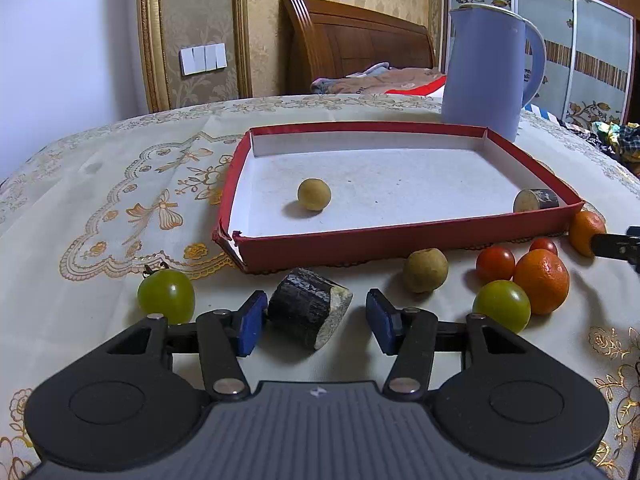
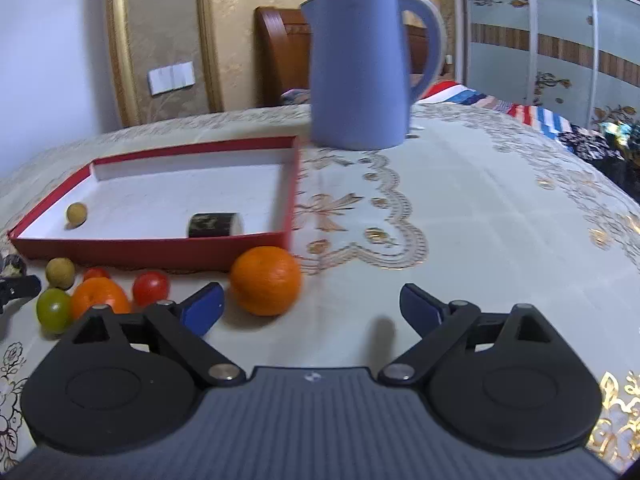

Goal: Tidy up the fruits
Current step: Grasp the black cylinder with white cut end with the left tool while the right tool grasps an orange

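The left claw (image 1: 316, 322) is spread around a dark-skinned cut piece (image 1: 308, 312) lying on the counter (image 1: 100, 240); its left pad touches or nearly touches it, the right stands apart. At 12 o'clock sits the red tray (image 1: 400, 236), holding a tan round fruit (image 1: 314, 194) and another dark piece (image 1: 536, 200). The right claw (image 2: 312, 308) gapes wide, an orange (image 2: 266, 280) just inside its left finger at 11 o'clock.

Both views are evenly and softly lit, with only faint shadows cast beneath the fruit. The right wrist view is smeared by motion blur, notably on the blue kettle (image 2: 360, 68). Strong fisheye bending is seen at the edges.
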Demonstrator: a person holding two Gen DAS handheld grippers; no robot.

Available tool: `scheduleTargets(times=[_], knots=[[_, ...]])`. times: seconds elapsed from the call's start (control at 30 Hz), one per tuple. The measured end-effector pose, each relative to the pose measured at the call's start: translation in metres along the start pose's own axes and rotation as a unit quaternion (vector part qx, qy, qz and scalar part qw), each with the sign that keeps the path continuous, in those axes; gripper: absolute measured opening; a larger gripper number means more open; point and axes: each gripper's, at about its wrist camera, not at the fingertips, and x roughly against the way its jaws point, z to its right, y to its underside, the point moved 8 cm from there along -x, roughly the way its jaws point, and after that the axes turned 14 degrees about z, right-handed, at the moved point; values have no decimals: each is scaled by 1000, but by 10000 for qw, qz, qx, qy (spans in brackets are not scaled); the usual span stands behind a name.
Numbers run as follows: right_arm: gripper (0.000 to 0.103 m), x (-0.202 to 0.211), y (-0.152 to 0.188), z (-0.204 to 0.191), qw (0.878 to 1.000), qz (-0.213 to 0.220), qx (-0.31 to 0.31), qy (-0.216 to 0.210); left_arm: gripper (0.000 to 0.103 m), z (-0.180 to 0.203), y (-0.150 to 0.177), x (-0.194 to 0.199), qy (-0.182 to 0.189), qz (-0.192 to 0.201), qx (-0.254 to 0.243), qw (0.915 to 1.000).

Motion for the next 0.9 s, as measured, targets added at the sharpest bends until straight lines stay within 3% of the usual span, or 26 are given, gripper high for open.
scheduleTargets(times=[0.1, 0.27, 0.37, 0.63, 0.9], knots=[[89, -7, -2, -8, 9999, -72, 154, -20, 65, 2, 1, -1, 86, -20, -18, 10000], [78, -20, 0, -13, 9997, -229, 74, -72, 65, 5, 1, -1, 95, -26, -28, 9999], [77, -25, 0, -14, 9997, -241, 22, 12, 65, 5, 1, -1, 97, -25, -22, 9999], [49, -28, 1, -21, 9995, -224, 215, 78, 65, 3, 0, 0, 91, -7, 36, 10000], [49, -28, 1, -21, 9994, -235, 235, 91, 65, 1, 0, 0, 80, -1, 68, 9999]])
